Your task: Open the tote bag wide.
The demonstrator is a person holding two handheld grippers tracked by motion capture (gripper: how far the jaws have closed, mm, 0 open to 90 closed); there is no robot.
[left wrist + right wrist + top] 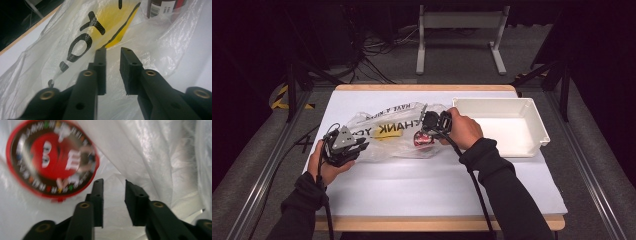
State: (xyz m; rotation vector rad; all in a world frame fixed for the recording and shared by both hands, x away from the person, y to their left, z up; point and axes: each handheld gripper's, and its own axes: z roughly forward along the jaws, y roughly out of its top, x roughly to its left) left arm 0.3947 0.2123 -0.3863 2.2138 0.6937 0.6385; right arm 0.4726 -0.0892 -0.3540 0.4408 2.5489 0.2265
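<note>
Counter [377, 195] under a smooth white sheet carries, by my count, one plastic bag, one round tin and one tray, and I have two grippers over it. From the left: my left gripper [362, 146] sits at the bag's left end, its two black, flat-faced jaws a narrow gap apart with nothing clamped between them; in the left gripper view they hover just above the film. The bag [382, 142] is thin, translucent and crinkled, glossy where light catches its folds, printed with black block letters and a yellow patch, and it lies flat along the middle of the counter. Inside it, toward its right end, lies the tin [423, 140], a round container with a red and dark brown lid; the right gripper view shows that lid [51, 160] blurred, a red cartoon figure ringed by small coloured dots. My right gripper [428, 120] is over the bag's right end, just above the tin, its jaws likewise apart and holding nothing. Farthest right stands the tray [532, 117], white, rectangular, hard-walled and shallow, just beside the bag.
</note>
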